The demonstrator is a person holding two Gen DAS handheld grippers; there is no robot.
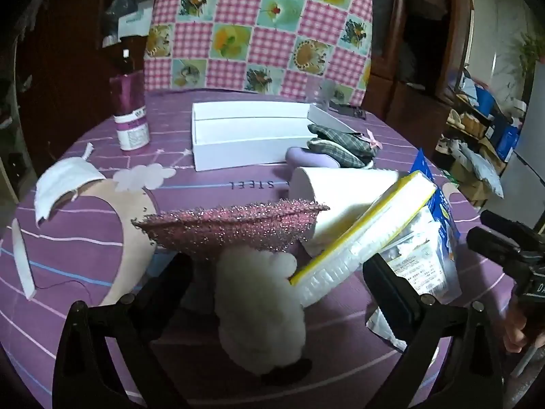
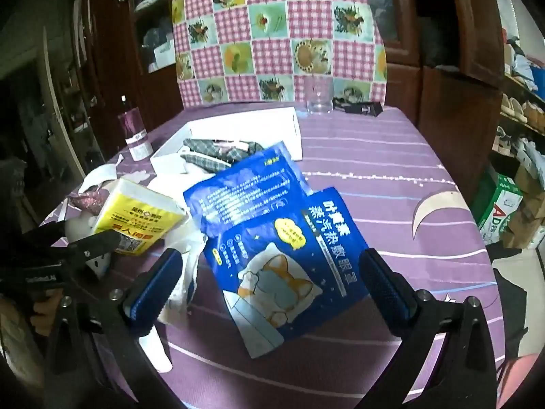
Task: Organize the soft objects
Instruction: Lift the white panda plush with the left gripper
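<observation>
My left gripper is open over a white fluffy plush on the purple tablecloth, one finger on each side of it. A pink glittery piece lies just beyond the plush. A yellow-edged tissue pack leans on a white roll. A white box stands farther back, with grey plaid fabric at its right end. My right gripper is open above blue eye-mask packets. The tissue pack is to its left.
A purple bottle stands at the back left. A white face mask lies at the left. A glass and a dark object sit at the table's far edge. A chair with checked cloth stands behind.
</observation>
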